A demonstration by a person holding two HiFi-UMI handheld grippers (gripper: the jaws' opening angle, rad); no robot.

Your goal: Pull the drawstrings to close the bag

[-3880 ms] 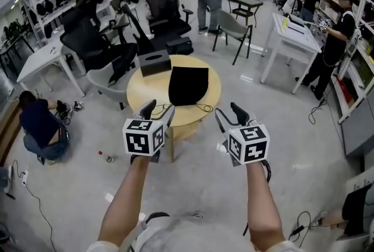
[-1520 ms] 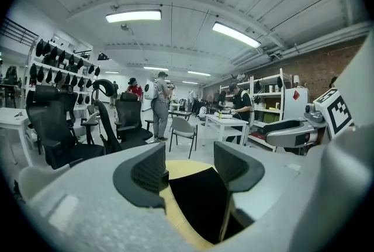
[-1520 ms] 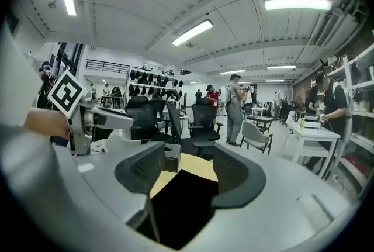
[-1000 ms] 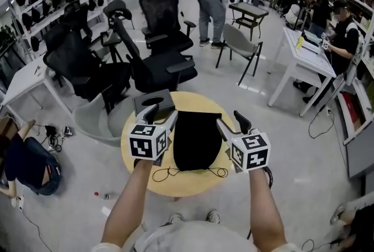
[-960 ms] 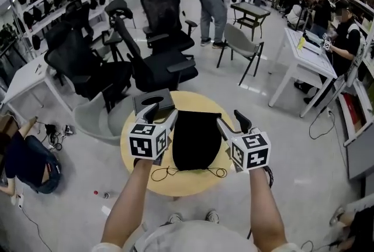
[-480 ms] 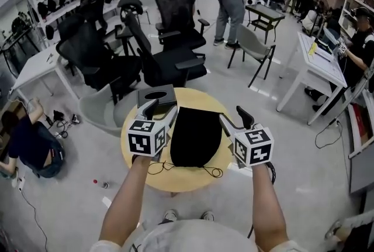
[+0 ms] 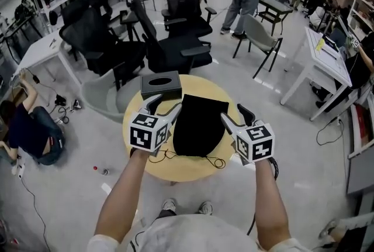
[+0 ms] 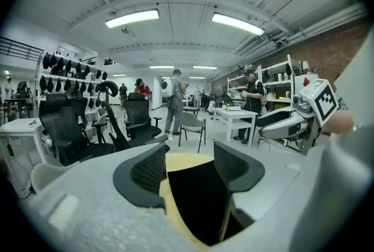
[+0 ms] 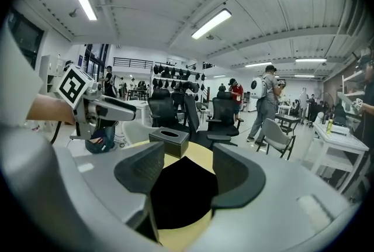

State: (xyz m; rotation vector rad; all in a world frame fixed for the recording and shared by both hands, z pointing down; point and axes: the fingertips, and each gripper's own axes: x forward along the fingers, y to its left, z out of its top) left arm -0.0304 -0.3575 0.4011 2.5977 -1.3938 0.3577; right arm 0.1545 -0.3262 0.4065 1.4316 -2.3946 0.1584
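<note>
A black drawstring bag [image 7: 198,126] lies flat on the round wooden table [image 7: 190,170]; it also shows as the bag [image 8: 201,201] and the bag [image 9: 181,191] in the gripper views. Its thin black drawstrings [image 7: 215,161] loop loose on the tabletop at the near edge. My left gripper [image 7: 165,109] hovers open at the bag's left side, with nothing between its jaws. My right gripper [image 7: 236,114] hovers open at the bag's right side, also empty. Both are held above the table, apart from the bag.
A dark tissue box [image 7: 160,84] stands at the table's far left. Black office chairs [image 7: 175,49] crowd behind the table. A grey chair [image 7: 260,37] and white desks [image 7: 318,61] stand to the right. A person [image 7: 32,128] crouches on the floor at left.
The view has moved closer over the table since the earliest frame. Both grippers have come from in front of the table to either side of the bag, staying open.
</note>
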